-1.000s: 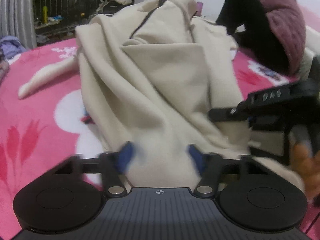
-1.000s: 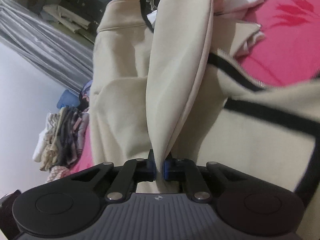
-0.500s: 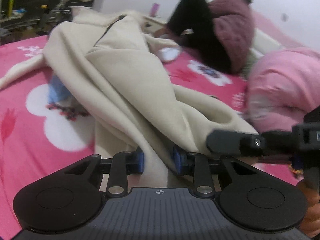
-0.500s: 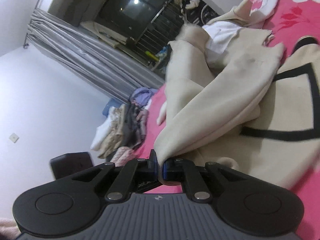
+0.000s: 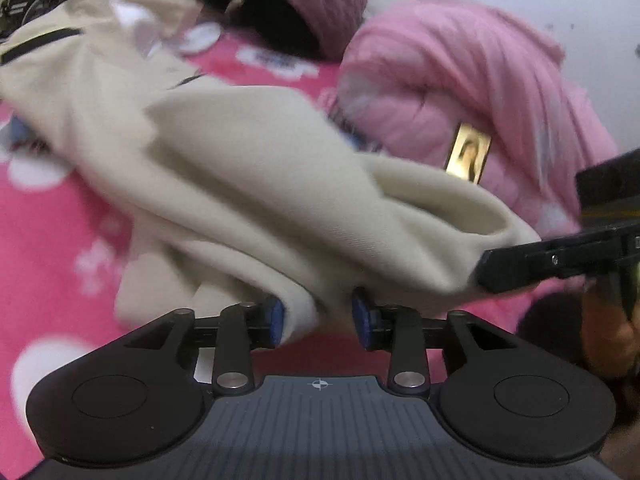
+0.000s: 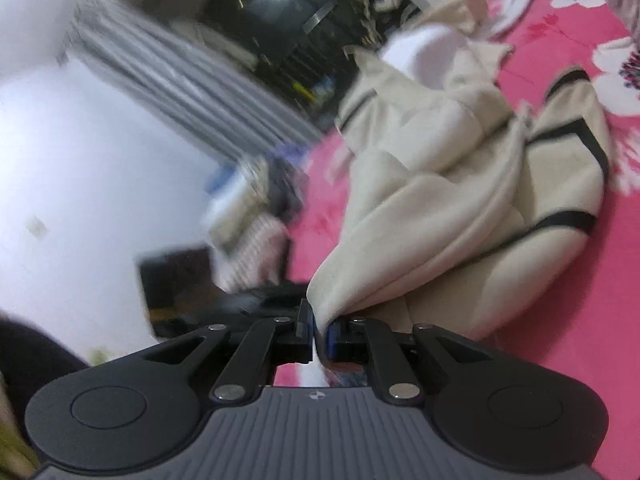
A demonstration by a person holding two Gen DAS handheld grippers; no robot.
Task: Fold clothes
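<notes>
- Cream garment (image 5: 248, 184) with black trim, spread in loose folds across pink floral bedding (image 5: 52, 216); blurred in both views.
- Left gripper (image 5: 318, 316): jaws parted, blue pads (image 5: 275, 318) well apart; a cloth fold lying between them, touching the left pad only, not pinched.
- Right gripper (image 6: 319, 330): jaws closed tight on a bunched edge of the garment (image 6: 452, 196), cloth rising from the pads in a taut ridge toward the heap.
- In the left view, right gripper (image 5: 532, 260) entering from the right edge, its finger against the garment's rolled hem, lifted off the bedding there.
- Rest of the garment sagging down onto the bed (image 6: 600, 320), black bands showing on the far side.
- Pink quilt (image 5: 460, 92) bunched just beyond the garment, a gold tag (image 5: 468, 158) on it.
- Behind that, a person (image 5: 320, 8) in a maroon top and dark trousers lying on the bed.
- Right view: grey curtain (image 6: 172, 76), white wall, a pile of clothes (image 6: 256, 208) at the bed's edge, all smeared.
</notes>
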